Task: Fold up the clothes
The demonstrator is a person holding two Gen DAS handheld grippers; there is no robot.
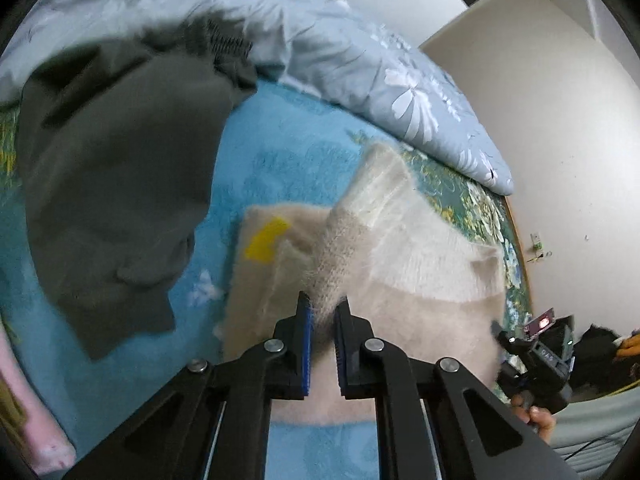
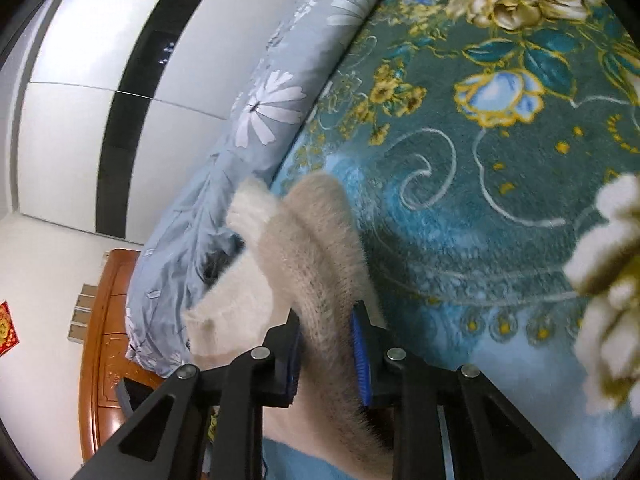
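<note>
A fluffy cream sweater with a yellow patch lies partly folded on the blue floral blanket. My left gripper is shut on a raised fold of the sweater, which runs up between the blue pads. My right gripper is shut on another part of the same sweater, lifted off the blanket. The right gripper also shows in the left wrist view at the sweater's right edge.
A dark grey garment lies on the blanket left of the sweater. A grey-blue floral duvet is bunched along the far side of the bed. A wooden headboard and a white wall lie beyond.
</note>
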